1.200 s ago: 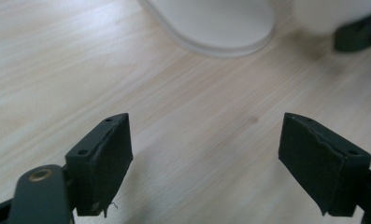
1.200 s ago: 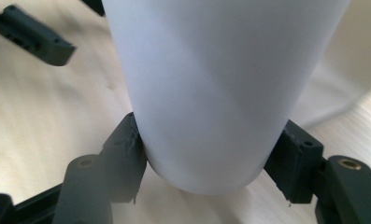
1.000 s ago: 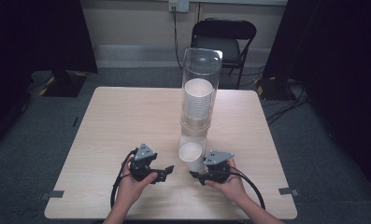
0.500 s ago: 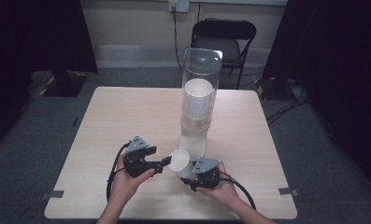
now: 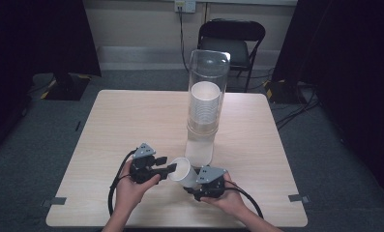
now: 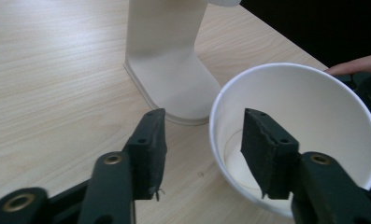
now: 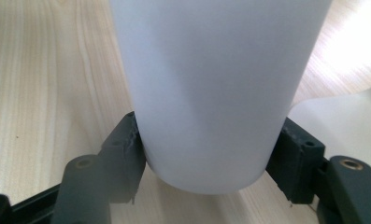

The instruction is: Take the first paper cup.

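A white paper cup [image 5: 184, 171] is held above the near part of the table [image 5: 131, 121], just in front of the foot of a cup dispenser [image 5: 206, 111], a clear tube in which a stack of cups [image 5: 205, 101] is stored. The cup is clamped across its lower body by the jaws of the right gripper [image 5: 198, 182], as is seen in the right gripper view, where both jaws are pressed against the cup's sides near its base. The cup is tipped so that its mouth is turned toward the left gripper [image 5: 166, 169], apparently so that the rim can be reached. The left gripper's jaws are parted and set astride the rim: in the left gripper view one jaw is placed inside the cup and the other outside its wall, with no contact that can be made out. This arrangement is judged to be a handover, the base being kept steady by one gripper while the rim wall is offered to the other.
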Tool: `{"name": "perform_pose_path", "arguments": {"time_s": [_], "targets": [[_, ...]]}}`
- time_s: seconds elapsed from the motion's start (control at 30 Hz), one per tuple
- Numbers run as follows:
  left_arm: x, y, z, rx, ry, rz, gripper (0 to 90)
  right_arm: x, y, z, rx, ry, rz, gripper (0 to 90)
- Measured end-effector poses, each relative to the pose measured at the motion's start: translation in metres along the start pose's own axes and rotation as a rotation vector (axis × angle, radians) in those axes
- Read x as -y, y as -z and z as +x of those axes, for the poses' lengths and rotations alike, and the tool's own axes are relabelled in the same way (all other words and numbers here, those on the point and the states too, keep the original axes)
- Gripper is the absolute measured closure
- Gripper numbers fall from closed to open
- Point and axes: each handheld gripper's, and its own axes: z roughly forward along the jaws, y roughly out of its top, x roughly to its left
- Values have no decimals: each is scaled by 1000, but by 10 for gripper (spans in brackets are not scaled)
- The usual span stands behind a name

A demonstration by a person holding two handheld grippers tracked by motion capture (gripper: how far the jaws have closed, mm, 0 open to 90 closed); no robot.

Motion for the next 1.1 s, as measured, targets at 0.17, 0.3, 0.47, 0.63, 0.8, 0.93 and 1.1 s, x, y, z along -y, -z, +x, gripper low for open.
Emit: {"name": "perform_pose_path", "arguments": {"time_s": [0.17,0.3,0.47,0.63,0.8,0.93,1.1], "targets": [[0,-1,2,29,45,24,668,-2,0,3,-7,8,-9,356],[-1,-4,1,19,58,67,811,-3,0,5,-6,9,-18,351],[-3,-2,0,13,82,77,855,-2,-1,4,6,3,-5,312],[-1,8,14,-21,142,61,866,1,1,-1,44,-16,19,278],[0,16,26,-72,175,68,865,2,4,-7,52,-45,16,278],[3,23,39,-136,212,67,864,3,7,-10,56,-58,16,278],[4,31,50,-205,246,81,863,5,12,-16,67,-88,9,278]]}}
